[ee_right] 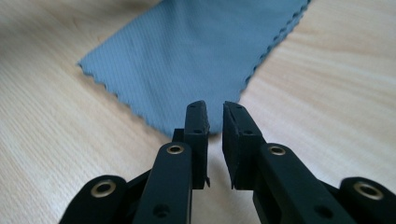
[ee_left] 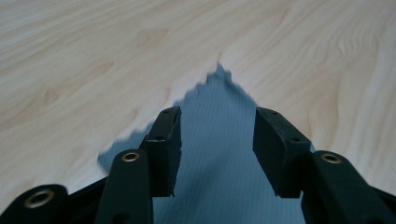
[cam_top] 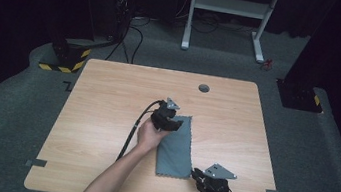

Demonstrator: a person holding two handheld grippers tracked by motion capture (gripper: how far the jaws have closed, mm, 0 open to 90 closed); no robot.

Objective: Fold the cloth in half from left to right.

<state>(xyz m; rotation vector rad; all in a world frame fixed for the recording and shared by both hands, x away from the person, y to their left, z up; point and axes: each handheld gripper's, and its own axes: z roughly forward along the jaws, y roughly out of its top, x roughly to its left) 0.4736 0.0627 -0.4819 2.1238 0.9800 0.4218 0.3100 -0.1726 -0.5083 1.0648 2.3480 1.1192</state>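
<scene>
A grey-blue cloth (cam_top: 176,150) with zigzag edges lies folded in a long strip on the wooden table (cam_top: 100,116). My left gripper (cam_top: 174,124) hovers over the cloth's far end. In the left gripper view its jaws stand apart (ee_left: 217,126) above a pointed corner of the cloth (ee_left: 219,98), with nothing pressed between them. My right gripper (cam_top: 196,174) rests at the cloth's near right corner. In the right gripper view its jaws (ee_right: 215,109) leave a narrow gap, and the corner of the cloth (ee_right: 187,60) lies just past the tips, not pinched.
A round cable hole (cam_top: 204,88) sits near the table's far edge. Grey tape tabs (cam_top: 36,162) mark the near side edges. On the carpet beyond stand a white desk frame (cam_top: 229,6) and a yellow-and-black striped base (cam_top: 65,58).
</scene>
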